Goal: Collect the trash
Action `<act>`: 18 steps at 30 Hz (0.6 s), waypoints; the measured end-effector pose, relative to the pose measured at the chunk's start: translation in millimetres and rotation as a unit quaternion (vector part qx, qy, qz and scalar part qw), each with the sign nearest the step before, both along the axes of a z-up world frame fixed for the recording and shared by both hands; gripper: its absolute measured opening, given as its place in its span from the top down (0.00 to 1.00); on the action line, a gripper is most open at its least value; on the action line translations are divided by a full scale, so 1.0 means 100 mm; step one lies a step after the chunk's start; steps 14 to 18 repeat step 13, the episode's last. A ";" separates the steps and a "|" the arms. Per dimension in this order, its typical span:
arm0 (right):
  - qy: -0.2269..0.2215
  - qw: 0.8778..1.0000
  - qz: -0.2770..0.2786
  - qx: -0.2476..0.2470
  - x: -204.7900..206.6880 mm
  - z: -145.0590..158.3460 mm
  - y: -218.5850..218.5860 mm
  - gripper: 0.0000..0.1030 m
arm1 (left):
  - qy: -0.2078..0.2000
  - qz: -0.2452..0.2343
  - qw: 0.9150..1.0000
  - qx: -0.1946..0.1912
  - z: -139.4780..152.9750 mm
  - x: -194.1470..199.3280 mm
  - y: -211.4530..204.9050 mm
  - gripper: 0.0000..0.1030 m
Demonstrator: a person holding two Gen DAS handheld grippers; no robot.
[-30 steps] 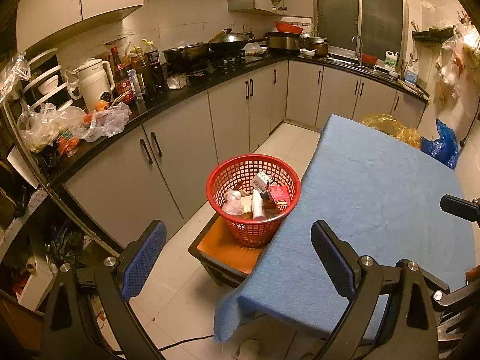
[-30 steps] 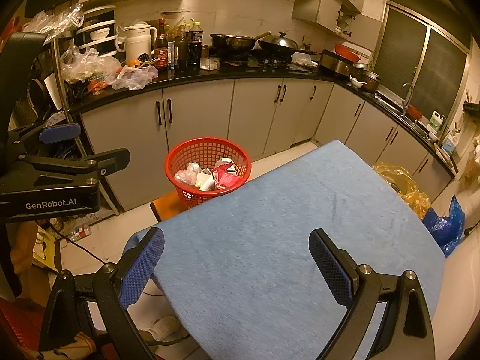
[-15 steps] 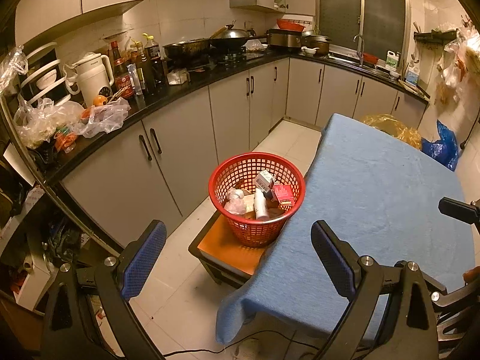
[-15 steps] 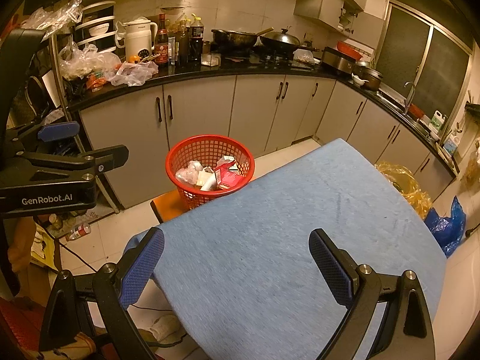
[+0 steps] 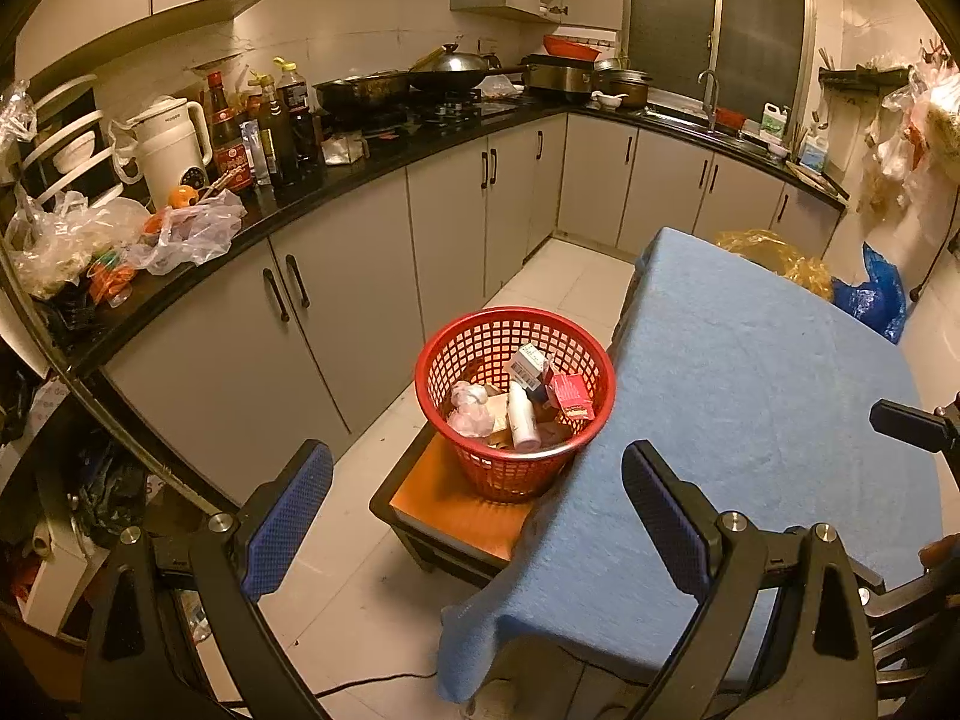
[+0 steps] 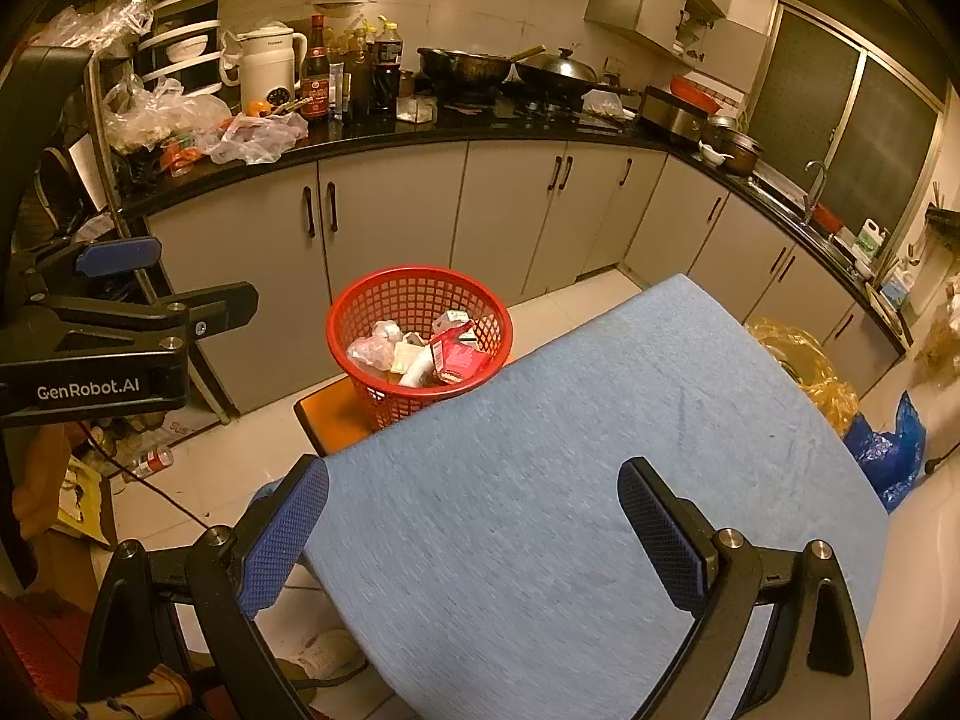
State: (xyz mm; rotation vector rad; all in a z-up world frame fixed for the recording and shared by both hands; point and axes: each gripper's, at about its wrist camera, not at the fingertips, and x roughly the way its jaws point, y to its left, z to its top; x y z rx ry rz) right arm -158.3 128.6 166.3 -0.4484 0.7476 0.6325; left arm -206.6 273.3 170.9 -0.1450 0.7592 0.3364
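Both tongs are spread wide and hold nothing. The left tongs hang above the near corner of the desk, and the red basket sits just ahead of them, between their fingertips in that view. The right tongs hover over the bare blue cloth, with the basket ahead and to their left. The basket rests on a low orange-topped stool, tucked against the desk's edge, and it already holds the trash: a white bottle, a red carton, a crumpled plastic wrap and other small packs.

No loose trash shows on the cloth, so the collecting looks close to done. The risks I see are these. The stool is small, and a nudge from either tongs could tip the basket off it. The cloth drapes loosely off the near corner below the left tongs; a finger snagging it could drag it. A cable lies on the floor beneath them too.
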 end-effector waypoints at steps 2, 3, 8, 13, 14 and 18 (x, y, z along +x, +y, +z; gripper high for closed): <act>0.001 1.000 -0.002 0.000 0.01 -0.02 0.04 0.04 | 0.000 -0.005 1.000 -0.001 0.00 0.01 0.04 0.06; 0.003 1.000 -0.005 0.000 0.01 -0.03 0.07 0.04 | 0.000 -0.007 1.000 0.001 -0.01 0.02 0.07 0.06; 0.015 0.999 -0.038 0.001 0.07 -0.18 0.08 0.04 | -0.003 -0.032 0.999 -0.004 -0.02 0.06 0.15 0.06; 0.058 0.988 -0.140 0.000 0.15 -0.50 -0.30 0.04 | 0.012 -0.079 0.997 -0.007 -0.20 0.25 0.10 0.06; 0.058 0.988 -0.140 0.000 0.15 -0.50 -0.30 0.04 | 0.012 -0.079 0.997 -0.007 -0.20 0.25 0.10 0.06; 0.058 0.988 -0.140 0.000 0.15 -0.50 -0.30 0.04 | 0.012 -0.079 0.997 -0.007 -0.20 0.25 0.10 0.06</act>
